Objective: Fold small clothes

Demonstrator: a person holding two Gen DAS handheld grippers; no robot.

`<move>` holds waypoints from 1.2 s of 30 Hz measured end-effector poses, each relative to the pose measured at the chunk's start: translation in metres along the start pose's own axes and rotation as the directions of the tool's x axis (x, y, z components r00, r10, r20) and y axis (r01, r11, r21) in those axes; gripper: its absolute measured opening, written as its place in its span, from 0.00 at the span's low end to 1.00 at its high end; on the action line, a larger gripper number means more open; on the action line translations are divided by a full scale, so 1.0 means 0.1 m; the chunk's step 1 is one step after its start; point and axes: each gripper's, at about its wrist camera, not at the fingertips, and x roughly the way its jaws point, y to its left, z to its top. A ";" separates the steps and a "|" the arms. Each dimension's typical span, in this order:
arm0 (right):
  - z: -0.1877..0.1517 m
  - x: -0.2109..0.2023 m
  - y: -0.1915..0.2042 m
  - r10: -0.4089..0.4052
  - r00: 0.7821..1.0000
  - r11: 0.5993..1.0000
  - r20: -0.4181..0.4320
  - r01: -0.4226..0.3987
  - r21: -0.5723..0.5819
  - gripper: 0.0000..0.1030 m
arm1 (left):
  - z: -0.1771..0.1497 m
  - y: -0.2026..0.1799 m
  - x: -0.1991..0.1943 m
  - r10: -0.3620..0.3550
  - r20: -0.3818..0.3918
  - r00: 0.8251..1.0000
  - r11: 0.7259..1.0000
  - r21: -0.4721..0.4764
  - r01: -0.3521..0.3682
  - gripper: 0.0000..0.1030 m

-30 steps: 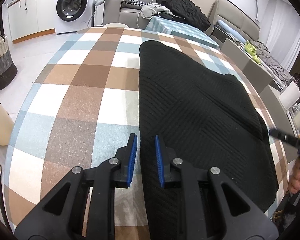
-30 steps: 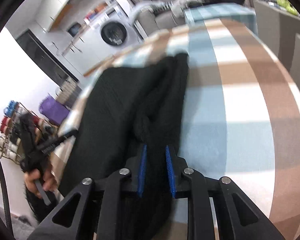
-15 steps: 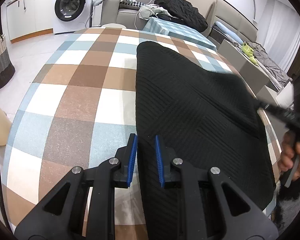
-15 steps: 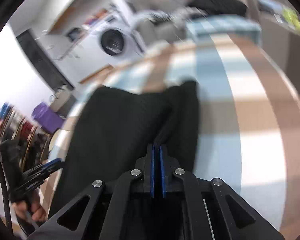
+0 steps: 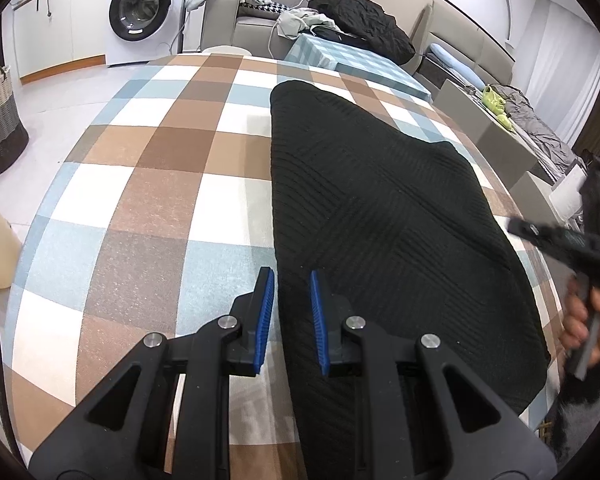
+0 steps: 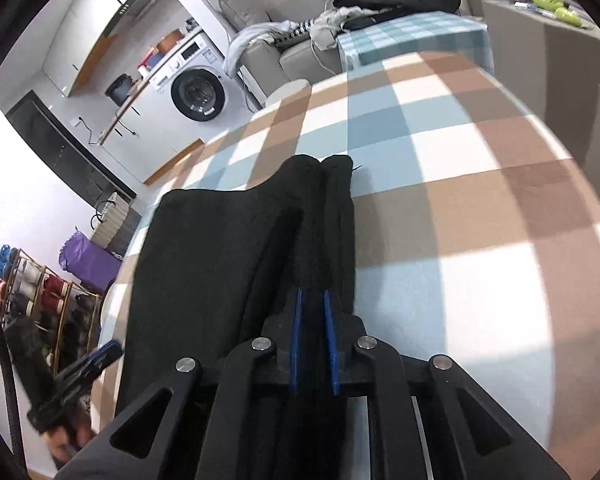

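**A:** Looking at the left gripper (image 5: 291,316) first: its fingers (image 5: 265,316) are sitting a little apart, straddling the near left edge of the black knit garment (image 5: 372,220), and I can't tell if they're actually pinching it. The garment is lying mostly flat across the checked cloth on the desk (image 5: 148,200), running from the near edge toward the far side.

**B:** And the right gripper (image 6: 313,344)? From its own view the fingers (image 6: 296,340) are sitting nearly together with a bunched ridge of the same fabric right at the tips. The gap has just been widening a touch, so I'm guessing the hold is loose or just letting go. Can't swear the pads are pressing.

**A:** So how far along are we thinking?

**B:** Early-to-middle, I'd say. The right-hand edge is looking doubled over into a long ridge (image 6: 332,208), so one lengthwise fold seems to be getting started, but nothing compact yet. Left side is still lying as a wide single panel.

**A:** So what's remaining is smoothing that ridge, folding the other side in, then folding it short
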 end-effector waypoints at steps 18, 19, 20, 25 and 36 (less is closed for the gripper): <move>-1.13 -0.75 0.27 0.078 0.997 0.993 -0.006 -0.078 -0.089 0.04 | -0.17 -0.40 -0.17 -0.081 -0.006 0.997 0.993 0.082 0.081 0.21; -1.13 -0.67 0.24 0.036 0.998 0.995 -0.043 -0.040 -0.090 0.05 | -0.20 -0.45 -0.18 -0.088 -0.013 0.996 0.992 0.092 0.089 0.22; -1.15 -0.57 0.22 0.008 0.995 0.996 -0.097 -0.017 -0.093 0.05 | -0.21 -0.48 -0.18 -0.090 -0.017 0.996 0.991 0.100 0.091 0.22; -1.07 -0.71 0.20 0.085 0.994 0.996 -0.064 -0.087 -0.021 0.21 | -0.28 -0.71 -0.19 -0.114 -0.039 0.993 0.984 0.136 0.118 0.35; -1.43 -0.73 0.50 0.263 0.955 0.949 -0.135 -0.281 -0.142 0.27 | -0.43 -1.70 0.02 -0.215 -0.192 0.958 0.934 0.246 0.259 0.40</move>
